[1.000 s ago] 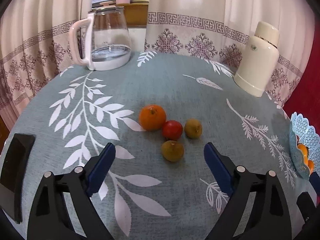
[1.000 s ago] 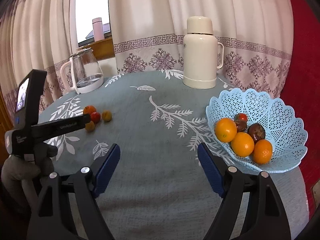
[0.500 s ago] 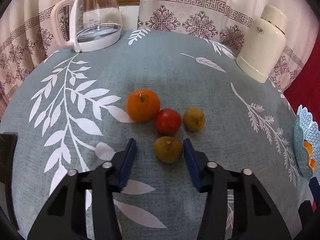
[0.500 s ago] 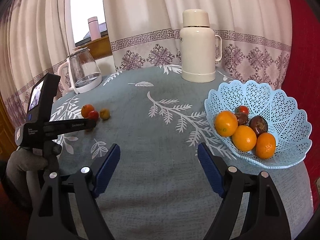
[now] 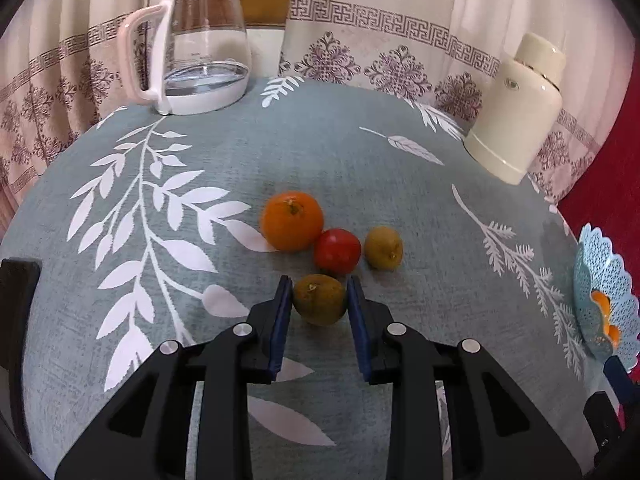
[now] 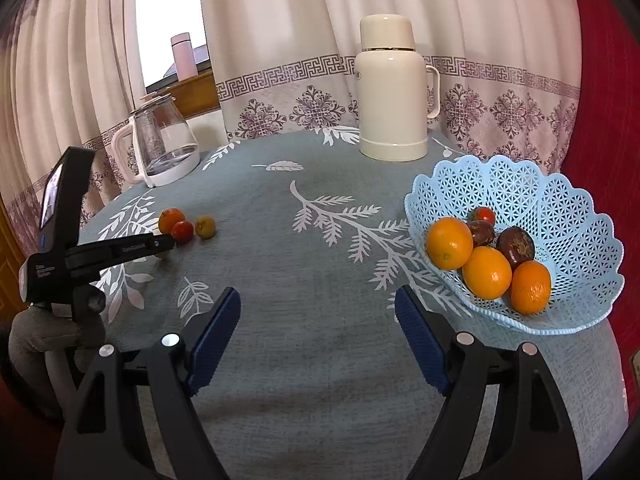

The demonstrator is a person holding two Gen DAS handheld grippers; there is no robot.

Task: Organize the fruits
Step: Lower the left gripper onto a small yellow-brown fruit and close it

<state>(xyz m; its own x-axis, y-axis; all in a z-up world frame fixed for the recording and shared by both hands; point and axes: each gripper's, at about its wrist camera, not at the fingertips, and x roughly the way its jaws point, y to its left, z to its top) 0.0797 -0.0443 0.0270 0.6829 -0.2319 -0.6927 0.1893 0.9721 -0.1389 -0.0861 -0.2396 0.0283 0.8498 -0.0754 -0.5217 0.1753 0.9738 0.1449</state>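
Four fruits lie loose, well left of the basket. The left gripper is clenched on the nearest, a greenish-brown fruit, which touches the tomato behind it; the orange and yellow fruit flank that. The right gripper gapes empty beside the basket. Lifting straight up should spare the tomato.

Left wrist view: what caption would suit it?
Left hand-held gripper shut on a brownish-green fruit beside three loose fruits.
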